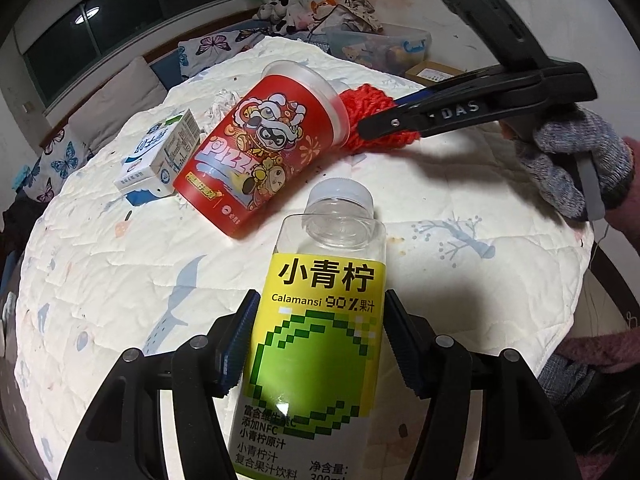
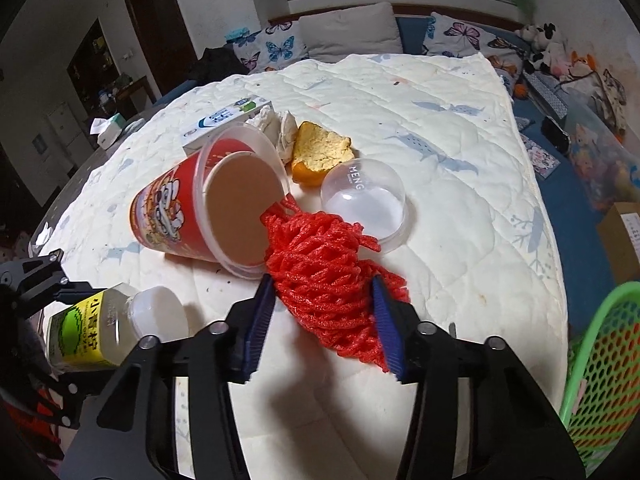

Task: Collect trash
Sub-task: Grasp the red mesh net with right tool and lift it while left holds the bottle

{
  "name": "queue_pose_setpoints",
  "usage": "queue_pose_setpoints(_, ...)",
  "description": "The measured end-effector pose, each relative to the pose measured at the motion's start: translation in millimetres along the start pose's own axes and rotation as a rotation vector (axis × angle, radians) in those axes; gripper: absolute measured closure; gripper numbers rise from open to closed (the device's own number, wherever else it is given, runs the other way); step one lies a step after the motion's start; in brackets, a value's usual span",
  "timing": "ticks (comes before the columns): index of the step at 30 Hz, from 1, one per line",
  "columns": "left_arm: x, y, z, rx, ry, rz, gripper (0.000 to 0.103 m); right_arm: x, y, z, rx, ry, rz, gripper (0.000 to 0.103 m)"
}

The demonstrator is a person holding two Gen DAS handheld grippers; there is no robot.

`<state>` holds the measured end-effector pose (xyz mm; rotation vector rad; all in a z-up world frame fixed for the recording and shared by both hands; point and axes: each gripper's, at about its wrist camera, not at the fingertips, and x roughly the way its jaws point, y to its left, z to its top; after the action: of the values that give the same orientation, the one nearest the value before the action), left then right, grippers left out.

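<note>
My left gripper [image 1: 318,336] is shut on an empty clear juice bottle [image 1: 320,320] with a yellow-green label, held above the white quilt [image 1: 120,280]; the bottle also shows in the right wrist view [image 2: 92,328]. My right gripper [image 2: 322,316] is closed on a red foam net [image 2: 328,276], which also shows in the left wrist view [image 1: 372,108]. A red paper cup [image 2: 200,208] lies on its side, touching the net. A clear dome lid [image 2: 364,200], an orange peel [image 2: 320,152], crumpled tissue [image 2: 276,128] and a milk carton [image 1: 160,156] lie behind it.
A green mesh basket [image 2: 600,380] stands at the right edge of the right wrist view. Pillows [image 2: 344,32] and plush toys [image 1: 288,12] line the far side. A cardboard box [image 2: 624,236] and a clear storage bin [image 1: 380,48] sit on the blue floor.
</note>
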<state>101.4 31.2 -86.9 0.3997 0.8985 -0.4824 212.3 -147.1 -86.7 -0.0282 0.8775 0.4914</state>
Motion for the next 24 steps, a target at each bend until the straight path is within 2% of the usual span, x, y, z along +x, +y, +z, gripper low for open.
queue_pose_setpoints(3, -1, -2, 0, 0.004, -0.01, 0.015, 0.047, -9, -2, -5, 0.017, -0.014, -0.004, 0.059)
queue_pose_setpoints(11, -10, -4, 0, -0.047, -0.047, -0.018, 0.048, -48, -14, -21, 0.064, -0.098, -0.025, 0.06)
queue_pose_setpoints(15, -13, -14, 8, -0.059, -0.057, -0.041, 0.048, -63, -34, -36, 0.116, -0.123, -0.044, 0.06)
queue_pose_setpoints(18, -13, -24, 19, -0.055, -0.064, -0.058, 0.048, -75, -53, -48, 0.139, -0.146, -0.092, 0.06)
queue_pose_setpoints(24, -6, -55, 55, -0.007, -0.098, -0.105, 0.048, -97, -102, -69, 0.241, -0.165, -0.163, 0.06)
